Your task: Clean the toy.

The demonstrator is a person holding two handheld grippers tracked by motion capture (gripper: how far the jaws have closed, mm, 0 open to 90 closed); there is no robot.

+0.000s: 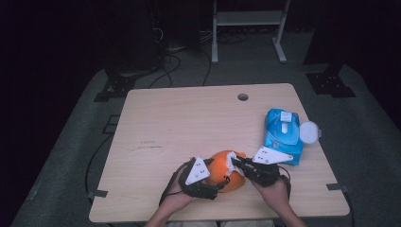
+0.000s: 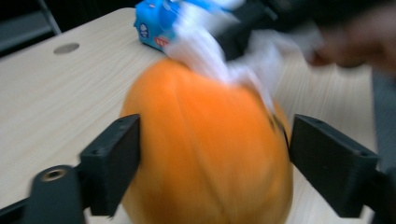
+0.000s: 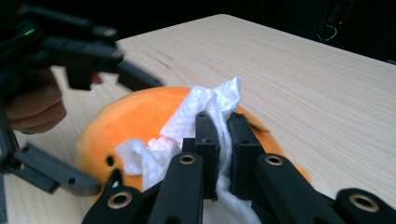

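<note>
An orange pumpkin-shaped toy (image 1: 226,171) sits on the light wooden desk (image 1: 189,123) near its front edge, between the person's two hands. The left hand-held gripper (image 1: 222,182) reaches in from the toy's left side, and in the left gripper view its two black jaws stand on either side of the orange body, the left one against it and the right one right at its edge; that picture is too blurred to tell whether the pads really press on the toy. The right hand-held gripper (image 3: 222,140) comes in from the toy's right and is clenched on a crumpled white wipe (image 3: 205,112), the cloth pinched between its two jaws and bunched over the top of the toy, where it touches the orange surface. In the right gripper view a small dark spot shows on the toy's side below the wipe. A blue pack of wipes (image 1: 283,135) lies flat farther back on the right part of the desk, well apart from the toy, with its round white lid (image 1: 309,132) flipped open toward the desk's right edge. A round cable hole (image 1: 243,97) sits near the far edge of the desk.
</note>
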